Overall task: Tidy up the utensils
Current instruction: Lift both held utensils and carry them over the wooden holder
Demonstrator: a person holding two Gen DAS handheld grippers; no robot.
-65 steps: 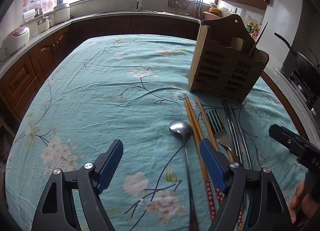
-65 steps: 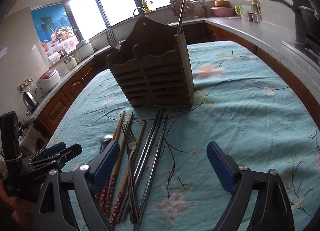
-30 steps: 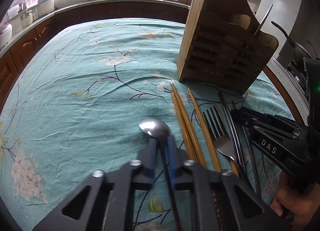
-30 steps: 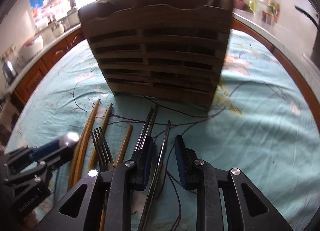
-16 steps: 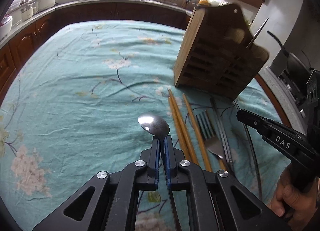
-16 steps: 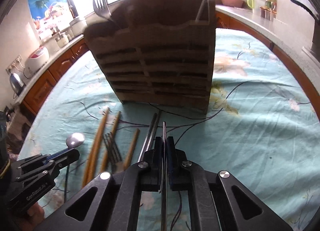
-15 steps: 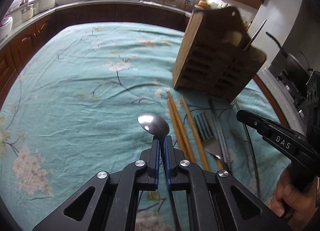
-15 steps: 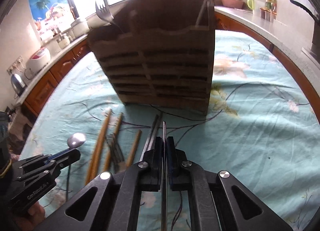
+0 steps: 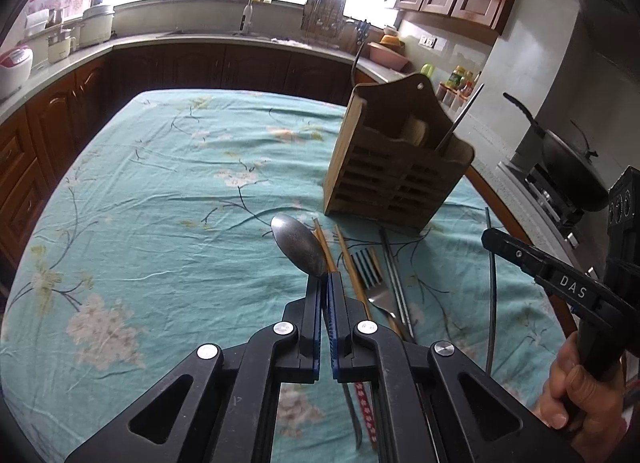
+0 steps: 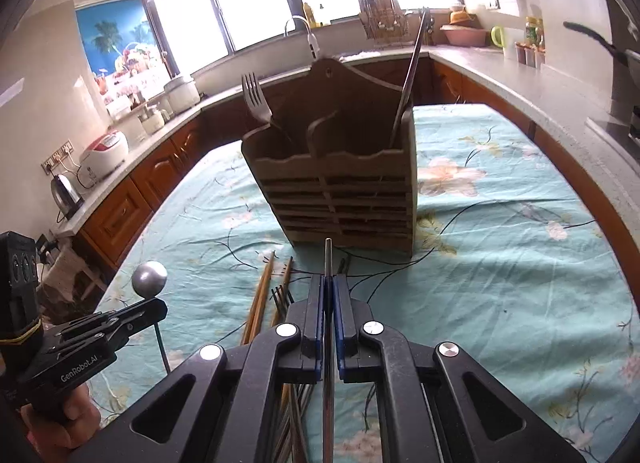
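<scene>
Left wrist view: a worktop under a teal cloth printed with pale blossoms and dark twigs [image 9: 160, 191] fills the middle of a kitchen, ringed by dark wooden cabinets, a grey counter with a sink tap, and bright windows. The left gripper [image 9: 324, 283] has its blue-padded fingers [image 9: 317, 303] clamped on the neck of a steel spoon [image 9: 298, 245], whose bowl sticks out clear of the cloth. Just beyond stands a slatted wooden utensil holder [image 9: 394, 179] with a metal rod leaning out of it. Between it and the gripper lie wooden chopsticks [image 9: 348, 263], a steel fork [image 9: 372, 279] and a pair of metal chopsticks [image 9: 394, 267]. At the right edge a hand [image 9: 580, 395] carries the right gripper [image 9: 490, 237], with a thin metal chopstick [image 9: 492, 295] nipped in its tip.

Right wrist view: the same teal cloth, with white cookers and a kettle on the counter to the left. The right gripper's fingers [image 10: 318, 311] are pressed together on the metal chopstick, which points at the holder straight ahead. A fork [image 10: 256, 103] stands in the holder's left compartment, a long metal rod [image 10: 408, 79] in its right. At lower left the left gripper holds the spoon's bowl up.
</scene>
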